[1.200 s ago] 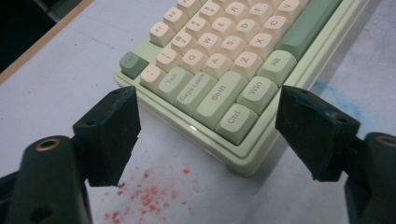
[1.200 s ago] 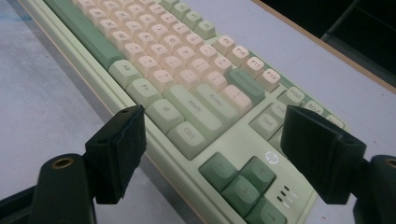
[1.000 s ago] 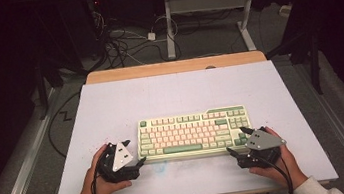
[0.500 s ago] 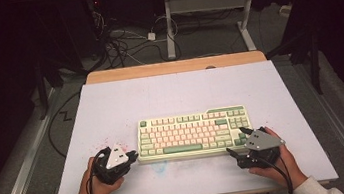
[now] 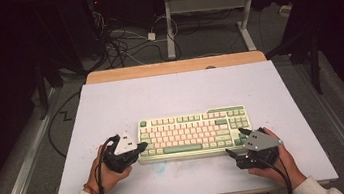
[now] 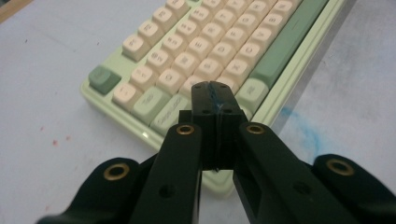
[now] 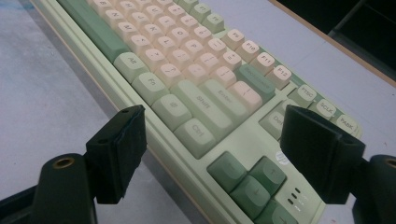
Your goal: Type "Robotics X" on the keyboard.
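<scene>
The keyboard [image 5: 193, 134] lay flat near the table's [image 5: 110, 105] near edge, roughly midway between its side edges. The left gripper [image 5: 139, 146] stood with jaws pressed together, empty, tips over the keyboard's lower-left corner keys. The right gripper [image 5: 234, 143] was spread wide, straddling the lower-right corner by the arrow keys, gripping nothing.

Judgement: the step in hand appeared to be a key press with the closed left tips. The next move called for a short, vertical descent onto one keycap.

Keycaps were smooth moulded plastic, cream and sage green, in a pale green rigid case. The table covering was matte, faintly stained.
</scene>
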A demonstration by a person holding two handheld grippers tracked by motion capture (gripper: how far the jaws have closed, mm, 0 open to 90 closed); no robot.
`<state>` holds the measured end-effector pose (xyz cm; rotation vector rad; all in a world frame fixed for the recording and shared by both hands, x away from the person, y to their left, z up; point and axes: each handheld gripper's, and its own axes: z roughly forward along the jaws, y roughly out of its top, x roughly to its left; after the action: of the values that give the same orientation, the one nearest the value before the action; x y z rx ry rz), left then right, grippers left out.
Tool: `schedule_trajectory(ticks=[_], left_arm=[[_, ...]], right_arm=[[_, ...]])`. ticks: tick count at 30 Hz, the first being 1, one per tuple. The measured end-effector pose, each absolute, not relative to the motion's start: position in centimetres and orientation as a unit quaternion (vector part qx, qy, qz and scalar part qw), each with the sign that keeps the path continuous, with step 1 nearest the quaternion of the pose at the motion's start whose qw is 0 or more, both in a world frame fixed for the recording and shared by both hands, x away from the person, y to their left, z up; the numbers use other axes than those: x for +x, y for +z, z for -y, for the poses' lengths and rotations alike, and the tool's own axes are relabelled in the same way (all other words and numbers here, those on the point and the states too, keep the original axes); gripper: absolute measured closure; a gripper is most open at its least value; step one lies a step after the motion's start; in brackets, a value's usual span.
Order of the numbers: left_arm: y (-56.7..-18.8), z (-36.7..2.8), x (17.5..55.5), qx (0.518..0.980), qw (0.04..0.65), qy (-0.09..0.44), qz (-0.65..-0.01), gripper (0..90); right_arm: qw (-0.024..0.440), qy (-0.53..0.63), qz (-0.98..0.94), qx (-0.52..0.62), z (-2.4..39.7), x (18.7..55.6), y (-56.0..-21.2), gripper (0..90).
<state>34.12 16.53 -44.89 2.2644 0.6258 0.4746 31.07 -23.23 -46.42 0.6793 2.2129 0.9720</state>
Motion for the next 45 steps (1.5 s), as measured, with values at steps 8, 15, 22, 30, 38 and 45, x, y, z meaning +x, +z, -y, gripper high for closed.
schedule_trajectory(ticks=[8,15,22,30,38,45], left_arm=[[-44.8,-13.9,36.1,0.889,0.357,0.174,-0.228,87.5],[-45.4,-12.8,37.3,0.898,0.338,0.172,-0.225,87.5],[-45.7,-12.5,37.8,0.901,0.331,0.167,-0.226,87.5],[-46.2,-12.2,38.1,0.906,0.319,0.158,-0.23,87.6],[-45.7,-12.2,37.9,0.902,0.328,0.163,-0.227,87.7],[-45.3,-12.4,37.5,0.897,0.339,0.172,-0.227,87.7]], right_arm=[[0.314,0.366,-0.837,0.258,23.3,31.0,-46.5,23.5],[0.313,0.365,-0.838,0.259,23.4,31.1,-46.5,23.5],[0.312,0.364,-0.839,0.257,23.4,31.1,-46.5,23.5],[0.31,0.363,-0.841,0.255,23.3,31.1,-46.6,23.5],[0.312,0.363,-0.84,0.256,23.4,31.0,-46.5,23.5],[0.312,0.363,-0.84,0.256,23.4,31.0,-46.5,23.5]])
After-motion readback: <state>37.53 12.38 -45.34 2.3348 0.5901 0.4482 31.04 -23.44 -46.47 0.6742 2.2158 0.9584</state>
